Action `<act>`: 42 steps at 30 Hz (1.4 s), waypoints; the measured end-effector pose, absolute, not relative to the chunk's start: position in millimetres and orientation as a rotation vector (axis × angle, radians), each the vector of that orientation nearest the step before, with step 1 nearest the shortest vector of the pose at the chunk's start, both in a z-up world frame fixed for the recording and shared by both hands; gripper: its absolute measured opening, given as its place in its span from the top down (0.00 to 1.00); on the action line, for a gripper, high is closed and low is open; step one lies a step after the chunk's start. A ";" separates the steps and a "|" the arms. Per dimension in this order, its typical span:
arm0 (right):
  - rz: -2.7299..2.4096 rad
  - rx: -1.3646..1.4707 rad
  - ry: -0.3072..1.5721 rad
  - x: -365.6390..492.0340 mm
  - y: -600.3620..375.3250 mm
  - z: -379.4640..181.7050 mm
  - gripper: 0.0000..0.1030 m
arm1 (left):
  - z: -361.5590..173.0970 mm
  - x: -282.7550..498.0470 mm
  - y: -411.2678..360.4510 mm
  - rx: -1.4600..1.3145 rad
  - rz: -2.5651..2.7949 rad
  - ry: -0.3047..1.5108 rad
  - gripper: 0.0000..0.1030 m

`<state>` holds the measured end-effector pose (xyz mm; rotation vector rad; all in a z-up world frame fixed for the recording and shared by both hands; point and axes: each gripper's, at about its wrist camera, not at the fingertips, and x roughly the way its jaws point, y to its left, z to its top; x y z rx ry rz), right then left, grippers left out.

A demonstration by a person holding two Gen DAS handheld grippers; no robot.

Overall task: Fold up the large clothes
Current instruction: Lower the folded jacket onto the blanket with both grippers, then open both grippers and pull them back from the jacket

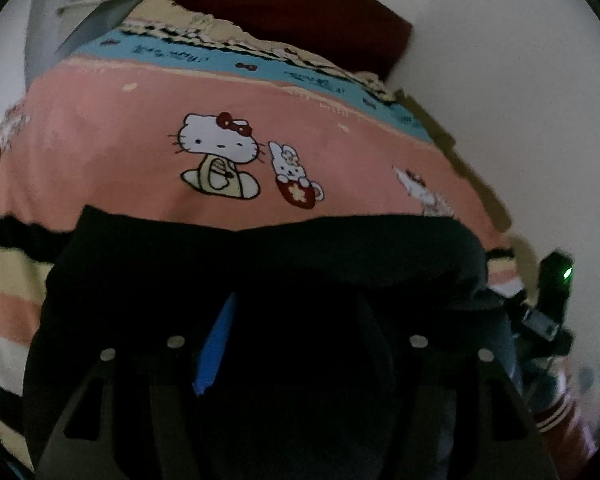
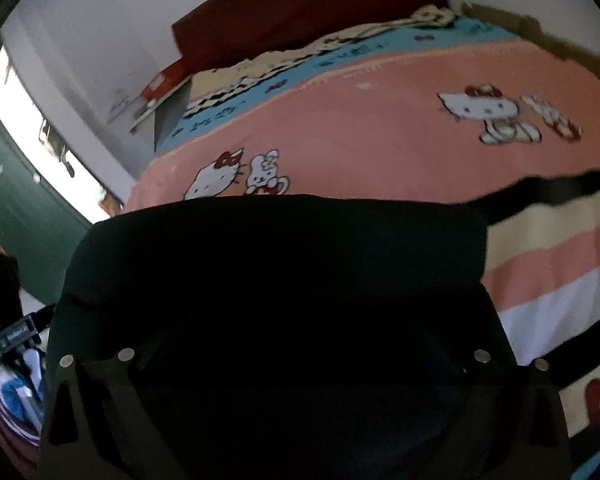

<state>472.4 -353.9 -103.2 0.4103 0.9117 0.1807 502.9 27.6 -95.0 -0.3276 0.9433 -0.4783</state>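
Black garment [image 1: 260, 264] folded on bed [image 1: 100, 140]; both claws spread apart, gripping nothing.
Risk: left claw [image 1: 296, 360] or right claw [image 2: 300, 368] snags the top layer on retreat, undoing the fold.

A black garment [image 2: 284, 264] lies bunched on the bed's pink cartoon-cat bedspread [image 2: 380, 140], filling the lower view. The right gripper [image 2: 300, 364] hangs over it, jaws spread wide, dark cloth between them. A red headboard [image 2: 300, 4] stands behind
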 end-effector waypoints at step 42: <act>-0.084 0.070 0.546 50.3 -257.4 34.3 0.01 | 16.3 56.2 28.4 -0.016 -0.007 0.589 0.32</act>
